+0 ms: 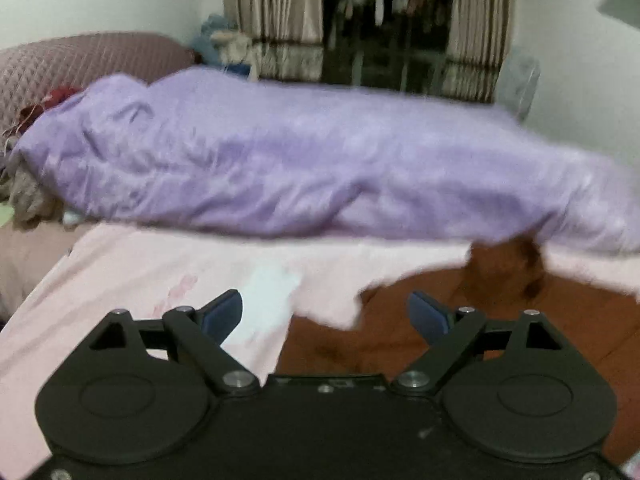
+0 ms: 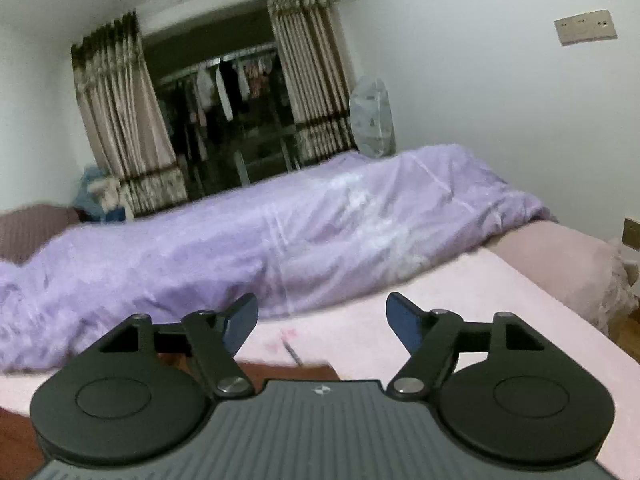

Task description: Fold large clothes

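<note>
The brown garment (image 1: 460, 320) looks soft and limp, light enough to lift yet apt to sag and slide, so a corner or hem edge seems the best place to take hold. It lies on the pink sheet (image 1: 120, 280) of the bed, on the near side of the lilac quilt (image 1: 280, 160). The left gripper (image 1: 326, 314) hangs above it with fingers released and empty; the right gripper (image 2: 322, 322) is likewise spread and empty, the garment showing just under it.
</note>
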Motion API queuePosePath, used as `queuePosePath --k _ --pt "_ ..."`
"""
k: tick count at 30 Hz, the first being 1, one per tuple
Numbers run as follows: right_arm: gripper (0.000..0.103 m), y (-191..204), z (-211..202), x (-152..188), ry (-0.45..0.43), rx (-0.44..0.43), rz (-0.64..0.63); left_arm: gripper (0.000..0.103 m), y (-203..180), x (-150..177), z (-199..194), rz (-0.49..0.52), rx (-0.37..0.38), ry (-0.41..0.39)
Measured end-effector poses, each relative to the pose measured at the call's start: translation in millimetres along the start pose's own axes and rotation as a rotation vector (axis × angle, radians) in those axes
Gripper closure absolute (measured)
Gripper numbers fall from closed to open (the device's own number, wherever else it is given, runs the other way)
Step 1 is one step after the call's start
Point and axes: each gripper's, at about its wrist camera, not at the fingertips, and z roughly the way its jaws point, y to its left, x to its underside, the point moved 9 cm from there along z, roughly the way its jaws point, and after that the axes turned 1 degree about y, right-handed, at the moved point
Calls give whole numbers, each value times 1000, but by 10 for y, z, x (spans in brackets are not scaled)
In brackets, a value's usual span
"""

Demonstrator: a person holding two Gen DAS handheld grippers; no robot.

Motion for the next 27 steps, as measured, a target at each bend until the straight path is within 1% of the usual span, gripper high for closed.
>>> queuePosePath --k 2,4,6,7,8,9,10,12,14,16,17,19,21,22,24,25,26,27 --pt "16 -43 75 209 41 -7 -40 8 71 209 234 7 -11 74" --pt "15 -40 185 383 121 -9 -83 2 159 403 437 7 -20 142" --pt "16 -1 242 486 170 -35 -112 4 187 617 551 -5 0 183" --pt "29 33 266 532 180 -60 -128 30 194 711 562 -9 20 185" --pt "92 107 301 587 212 -110 -154 76 168 751 569 -6 46 181" --pt "96 168 322 615 229 -150 -165 86 125 750 604 -14 83 185" --pt "101 190 302 559 179 -119 -168 87 118 709 629 -36 89 174" --pt "101 231 194 397 105 -107 -147 89 102 505 588 -36 65 109" --pt "101 265 3 183 23 -108 -124 90 16 205 371 -14 81 -5" --pt "101 269 -160 -20 -56 -87 -122 90 -33 -106 196 -24 119 -102" --pt "101 246 -196 -106 -87 -67 -120 90 -35 -220 181 -33 126 -124" --pt "101 171 -136 -172 -101 -23 -116 89 -53 -374 243 -37 117 -142" --pt "101 86 94 -105 -65 13 -105 85 -85 -375 498 -25 111 -128" --pt "101 51 237 9 -22 32 -96 85 -113 -307 700 -14 101 -90" --pt "101 24 511 365 82 76 -128 85 -158 -29 1145 11 69 16" --pt "101 34 606 543 120 94 -164 82 -190 162 1334 32 54 70" --pt "101 45 704 724 159 107 -206 74 -219 339 1499 54 32 100" --pt "100 62 761 843 191 107 -231 71 -244 465 1598 72 10 103"
